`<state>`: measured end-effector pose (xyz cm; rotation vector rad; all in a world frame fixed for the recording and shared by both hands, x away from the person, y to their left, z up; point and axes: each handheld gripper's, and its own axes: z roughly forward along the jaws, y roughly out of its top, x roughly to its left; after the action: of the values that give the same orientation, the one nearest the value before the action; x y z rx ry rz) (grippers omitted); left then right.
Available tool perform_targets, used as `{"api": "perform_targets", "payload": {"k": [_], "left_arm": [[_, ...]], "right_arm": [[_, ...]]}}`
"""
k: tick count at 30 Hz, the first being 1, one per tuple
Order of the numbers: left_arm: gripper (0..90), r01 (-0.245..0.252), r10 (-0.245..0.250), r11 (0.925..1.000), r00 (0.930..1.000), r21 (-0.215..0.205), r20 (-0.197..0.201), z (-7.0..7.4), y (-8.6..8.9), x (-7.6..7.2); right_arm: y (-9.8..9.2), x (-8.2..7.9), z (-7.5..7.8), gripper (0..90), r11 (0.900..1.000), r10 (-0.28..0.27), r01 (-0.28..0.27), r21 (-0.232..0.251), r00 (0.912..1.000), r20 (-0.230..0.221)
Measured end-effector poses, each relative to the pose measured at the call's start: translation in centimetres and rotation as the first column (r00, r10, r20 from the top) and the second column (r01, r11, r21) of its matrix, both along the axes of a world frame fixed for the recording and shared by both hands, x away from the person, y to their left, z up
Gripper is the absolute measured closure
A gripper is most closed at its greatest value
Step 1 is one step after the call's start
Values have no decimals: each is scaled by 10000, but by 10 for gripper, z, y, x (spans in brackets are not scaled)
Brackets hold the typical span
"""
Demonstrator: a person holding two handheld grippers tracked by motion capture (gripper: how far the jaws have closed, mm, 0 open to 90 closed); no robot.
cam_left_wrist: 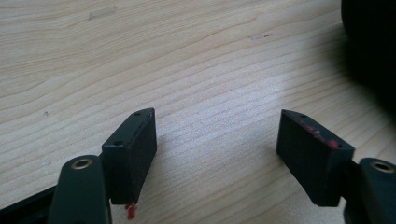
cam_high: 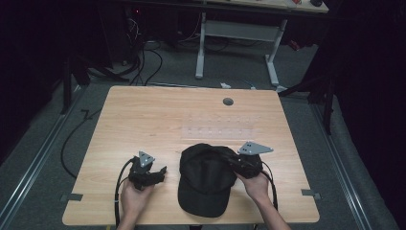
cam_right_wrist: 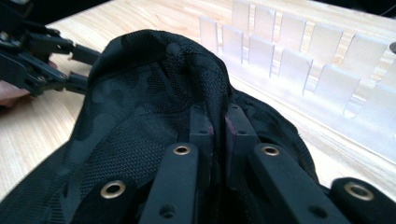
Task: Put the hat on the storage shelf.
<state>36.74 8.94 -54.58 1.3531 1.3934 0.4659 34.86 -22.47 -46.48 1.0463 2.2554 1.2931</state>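
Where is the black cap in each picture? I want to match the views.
High view: cap low centre, between both hands.
Left gripper view: cap dark at the top right corner.
Right gripper view: cap fills the middle, pinched in the jaws.
Shared landmark: wooden table.

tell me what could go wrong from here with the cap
1. The right gripper pinches only a thin fold of the cap, so the fabric may slip out when lifted.
2. The clear rack stands close behind the cap; a pull that way might knock it.
3. The left gripper is open over bare table, so the cap's other side could sag or drag.
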Motion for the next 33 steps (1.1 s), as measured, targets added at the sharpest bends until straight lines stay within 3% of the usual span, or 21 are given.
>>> {"api": "perform_targets", "payload": {"k": [12, 15, 19, 21, 23, 24, 25, 26, 28, 30, 33], "left_arm": [[316, 162, -163, 9997, 9999, 155, 53, 0, 0, -1], [275, 185, -182, 9996, 9997, 204, -169, 1, -2, -1], [294, 367, -351, 9988, 9981, 311, -507, 4, -3, -1], [294, 602, -603, 9982, 9967, -32, -539, 10, -2, -5], [296, 914, -937, 9948, 9942, -444, -523, 17, -1, -9], [296, 914, -937, 9948, 9942, -444, -523, 17, -1, -9], [296, 1258, -1297, 9889, 9904, -785, -471, 25, -1, -13], [296, 1258, -1297, 9889, 9904, -785, -471, 25, -1, -13], [293, 1775, -1836, 9771, 9820, -1170, -438, 36, -3, -18], [287, 1891, -1955, 9743, 9798, -1224, -420, 40, -4, -20], [286, 2394, -2449, 9641, 9689, -1151, -363, 51, -11, -24]], "right_arm": [[-11, -2, 21, 837, 9997, -146, 139, 217, 9993, 335], [-13, -2, 27, 837, 9995, -139, 124, 301, 9987, 496], [-17, -2, 33, 837, 9990, -122, 97, 442, 9984, 554], [-18, -2, 36, 837, 9988, -153, 123, 472, 9979, 630], [-20, -2, 39, 837, 9985, -164, 129, 527, 9976, 666], [-20, -2, 39, 837, 9985, -164, 129, 527, 9976, 666], [-22, -1, 41, 837, 9984, -161, 124, 550, 9976, 675], [-22, -1, 42, 838, 9984, -160, 122, 553, 9975, 689], [-23, 0, 44, 837, 9986, -103, 63, 534, 9972, 741], [-22, 0, 46, 837, 9985, -79, 35, 548, 9968, 797], [-22, 1, 50, 837, 9985, -5, -44, 539, 9958, 918]]}}
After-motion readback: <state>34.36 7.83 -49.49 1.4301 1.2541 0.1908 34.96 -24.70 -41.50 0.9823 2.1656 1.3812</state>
